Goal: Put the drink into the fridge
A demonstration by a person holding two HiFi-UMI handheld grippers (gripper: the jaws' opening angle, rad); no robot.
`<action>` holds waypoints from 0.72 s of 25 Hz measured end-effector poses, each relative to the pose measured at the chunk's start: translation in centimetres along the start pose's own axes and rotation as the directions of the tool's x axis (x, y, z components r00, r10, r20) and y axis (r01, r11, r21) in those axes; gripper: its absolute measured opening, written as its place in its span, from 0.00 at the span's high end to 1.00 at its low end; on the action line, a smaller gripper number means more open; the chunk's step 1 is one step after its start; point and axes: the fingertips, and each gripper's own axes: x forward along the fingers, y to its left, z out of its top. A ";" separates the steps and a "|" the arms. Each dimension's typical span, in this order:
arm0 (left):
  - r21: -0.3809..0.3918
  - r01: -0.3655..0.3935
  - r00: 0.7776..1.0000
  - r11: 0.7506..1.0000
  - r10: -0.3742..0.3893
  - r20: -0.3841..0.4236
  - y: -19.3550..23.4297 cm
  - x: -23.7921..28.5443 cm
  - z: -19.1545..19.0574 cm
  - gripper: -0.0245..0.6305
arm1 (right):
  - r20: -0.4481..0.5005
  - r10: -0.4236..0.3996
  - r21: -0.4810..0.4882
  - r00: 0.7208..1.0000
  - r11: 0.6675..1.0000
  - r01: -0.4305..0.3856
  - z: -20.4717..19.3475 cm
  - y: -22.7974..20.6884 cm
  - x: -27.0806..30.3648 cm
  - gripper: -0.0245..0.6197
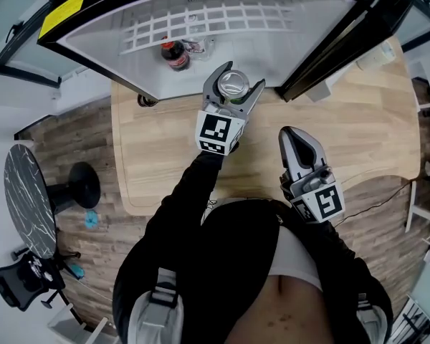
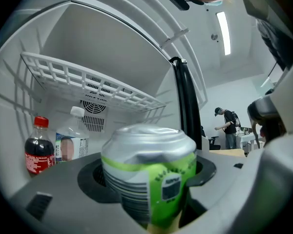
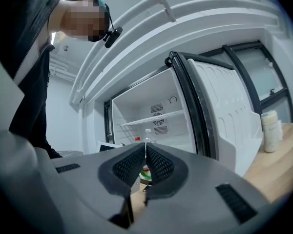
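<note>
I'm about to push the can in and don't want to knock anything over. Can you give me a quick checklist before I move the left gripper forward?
1. Grip: left gripper shut on the green can: ok.
2. Fridge door open: ok.
3. Cola bottle and water bottle stand left of the can's path: ok.
4. Wire shelf sits higher than the can's top: ok.
5. Bare landing spot behind the can: cannot tell, the can hides it.
6. Right gripper shut, empty, back from the fridge: ok.
</note>
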 end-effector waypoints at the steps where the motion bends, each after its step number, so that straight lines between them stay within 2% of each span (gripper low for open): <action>1: 0.000 -0.002 1.000 1.000 0.002 -0.005 0.2 0.3 -0.3 0.45 | 0.004 0.001 -0.008 1.000 1.000 -0.001 0.0 -0.1 0.0 0.92; 18: 0.012 -0.061 0.997 0.998 0.062 -0.051 3.8 3.5 -4.2 0.45 | 0.012 0.006 -0.016 1.000 1.000 -0.005 -0.5 -1.0 0.6 0.92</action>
